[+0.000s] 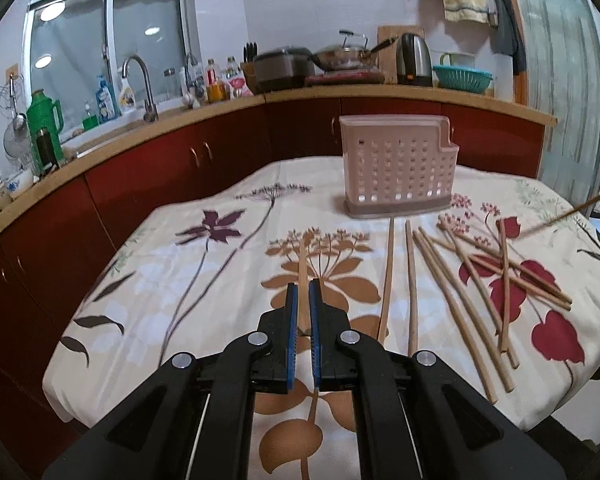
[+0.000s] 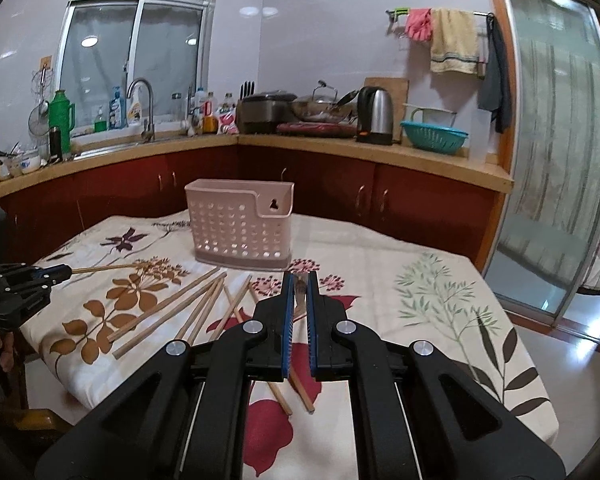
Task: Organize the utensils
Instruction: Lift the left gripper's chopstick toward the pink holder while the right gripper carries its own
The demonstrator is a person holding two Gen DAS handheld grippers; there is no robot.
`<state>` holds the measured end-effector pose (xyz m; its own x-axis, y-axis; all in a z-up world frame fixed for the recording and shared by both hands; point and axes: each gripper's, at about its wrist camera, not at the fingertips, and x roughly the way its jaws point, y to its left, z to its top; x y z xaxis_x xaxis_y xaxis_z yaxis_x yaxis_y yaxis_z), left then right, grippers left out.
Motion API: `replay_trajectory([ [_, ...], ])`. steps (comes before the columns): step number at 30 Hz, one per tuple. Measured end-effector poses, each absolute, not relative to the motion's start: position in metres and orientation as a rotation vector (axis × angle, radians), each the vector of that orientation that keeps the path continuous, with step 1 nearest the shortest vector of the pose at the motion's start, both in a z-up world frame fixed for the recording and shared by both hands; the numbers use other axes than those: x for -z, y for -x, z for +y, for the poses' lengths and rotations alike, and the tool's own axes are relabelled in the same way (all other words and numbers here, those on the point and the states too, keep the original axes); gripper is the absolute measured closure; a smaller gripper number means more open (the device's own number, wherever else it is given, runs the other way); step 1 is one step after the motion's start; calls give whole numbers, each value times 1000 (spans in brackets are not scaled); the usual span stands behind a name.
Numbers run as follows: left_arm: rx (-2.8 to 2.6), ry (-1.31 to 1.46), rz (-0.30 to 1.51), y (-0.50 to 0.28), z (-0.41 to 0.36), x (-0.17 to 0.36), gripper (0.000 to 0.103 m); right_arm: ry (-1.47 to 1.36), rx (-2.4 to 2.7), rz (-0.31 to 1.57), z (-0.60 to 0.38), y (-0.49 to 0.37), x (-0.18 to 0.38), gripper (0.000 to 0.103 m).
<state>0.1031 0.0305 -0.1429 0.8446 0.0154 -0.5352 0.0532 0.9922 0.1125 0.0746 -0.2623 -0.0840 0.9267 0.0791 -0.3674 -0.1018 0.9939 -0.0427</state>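
Left gripper: jaws pinched one bamboo chopstick by its end, lifted over the flowered tablecloth; it could swivel and miss the slot
Caddy: perforated pink plastic utensil holder stood far-centre; contents hidden
Loose chopsticks: scattered right, near
Right gripper: jaws clamped another chopstick; same risk

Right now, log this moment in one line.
left gripper: shut on chopstick | right gripper: shut on chopstick | holder: empty | loose chopsticks: on table
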Motion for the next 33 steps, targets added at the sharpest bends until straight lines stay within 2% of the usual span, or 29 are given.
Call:
replay_trajectory([
  [11,45,-111,493,-81,29,105,97,27,-63,347,-274,-58,67,97],
  [18,105,-88,531,-66,30,82,97,17,-55,355,-277,-56,61,97],
  [24,122,-73,567,-67,32,78,97,-3,-59,368,-280,-61,63,97],
  [33,115,-91,525,-87,27,71,97,-13,-59,363,-282,-75,62,97],
])
